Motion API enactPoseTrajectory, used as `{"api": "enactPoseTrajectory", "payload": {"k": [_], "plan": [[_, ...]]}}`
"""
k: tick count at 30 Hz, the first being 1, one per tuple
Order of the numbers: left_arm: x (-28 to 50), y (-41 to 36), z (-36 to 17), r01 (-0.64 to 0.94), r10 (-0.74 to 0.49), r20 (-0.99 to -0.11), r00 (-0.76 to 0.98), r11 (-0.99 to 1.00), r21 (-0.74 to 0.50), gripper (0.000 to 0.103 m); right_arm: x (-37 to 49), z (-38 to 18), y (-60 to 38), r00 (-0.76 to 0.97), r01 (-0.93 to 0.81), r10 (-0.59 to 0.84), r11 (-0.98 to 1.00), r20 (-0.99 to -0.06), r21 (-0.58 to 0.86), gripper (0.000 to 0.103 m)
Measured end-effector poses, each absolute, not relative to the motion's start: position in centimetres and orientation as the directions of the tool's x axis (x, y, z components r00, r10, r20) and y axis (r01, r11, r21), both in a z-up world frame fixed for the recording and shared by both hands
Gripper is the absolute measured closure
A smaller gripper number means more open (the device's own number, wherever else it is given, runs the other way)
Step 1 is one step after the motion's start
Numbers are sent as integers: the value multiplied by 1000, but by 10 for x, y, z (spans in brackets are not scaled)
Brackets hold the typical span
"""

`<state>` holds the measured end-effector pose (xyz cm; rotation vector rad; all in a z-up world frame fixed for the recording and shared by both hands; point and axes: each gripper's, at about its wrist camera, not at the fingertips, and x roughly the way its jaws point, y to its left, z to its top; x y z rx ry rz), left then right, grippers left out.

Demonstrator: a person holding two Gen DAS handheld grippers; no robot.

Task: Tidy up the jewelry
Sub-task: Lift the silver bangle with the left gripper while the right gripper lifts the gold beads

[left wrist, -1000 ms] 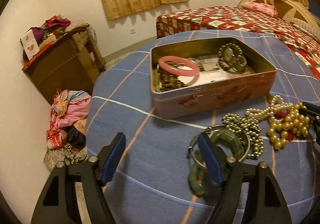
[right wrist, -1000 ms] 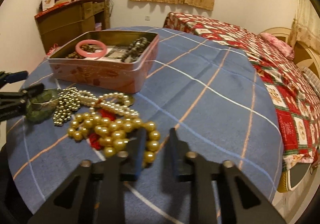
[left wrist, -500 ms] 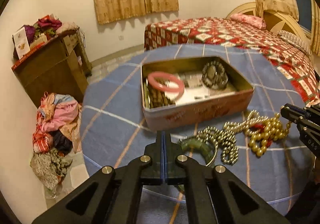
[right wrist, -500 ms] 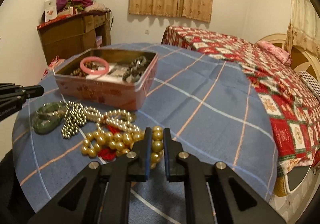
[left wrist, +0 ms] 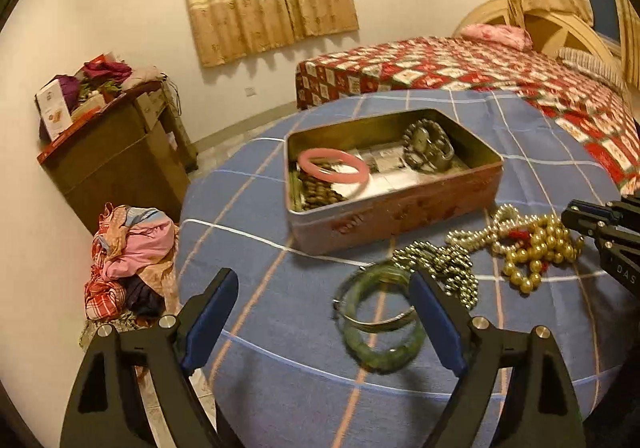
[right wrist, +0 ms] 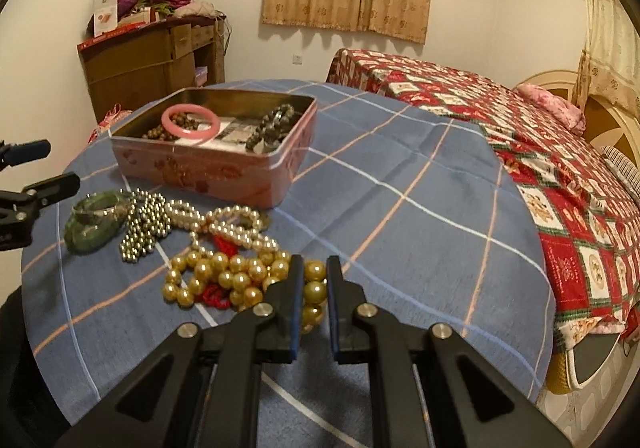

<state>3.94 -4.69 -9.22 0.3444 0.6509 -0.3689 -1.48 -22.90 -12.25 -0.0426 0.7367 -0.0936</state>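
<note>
A pink tin box point(left wrist: 400, 214) on the blue checked tablecloth holds a pink bangle point(left wrist: 333, 165) and dark bead bracelets. In front of it lie green jade bangles point(left wrist: 380, 322), a silver bead string point(left wrist: 444, 264), a pearl string point(left wrist: 480, 234) and a gold bead necklace point(left wrist: 536, 252). My left gripper point(left wrist: 324, 288) is open and empty, just short of the green bangles. My right gripper point(right wrist: 313, 276) is nearly shut, its jaws a small gap apart right at the gold bead necklace point(right wrist: 232, 278); I cannot tell if it touches the beads.
The round table's edge point(right wrist: 532, 328) drops off close on the right. A bed with a red patterned cover point(right wrist: 540, 136) stands behind. A wooden cabinet point(left wrist: 120, 156) and a heap of clothes point(left wrist: 128, 260) are by the left wall.
My left gripper opened from shut and moved closer to the green bangles. My right gripper stayed nearly shut and moved down towards the gold beads.
</note>
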Motion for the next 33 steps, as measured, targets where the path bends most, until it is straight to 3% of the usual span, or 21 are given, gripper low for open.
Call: {"api": "enactPoseTrajectory", "payload": {"k": [14, 16, 18, 33], "plan": [[62, -63, -127, 485, -263, -727, 634, 868, 109, 16, -16, -122, -228, 743, 69, -103, 995, -661, -78, 91], [63, -57, -127, 479, -280, -727, 628, 875, 77, 20, -16, -122, -226, 745, 67, -105, 994, -659, -82, 91], [64, -56, -127, 487, -289, -730, 619, 871, 68, 37, -16, -122, -226, 746, 65, -108, 994, -657, -89, 91], [51, -50, -98, 483, -293, -670, 682, 869, 110, 37, -19, -111, -225, 766, 63, -110, 993, -633, -96, 91]]}}
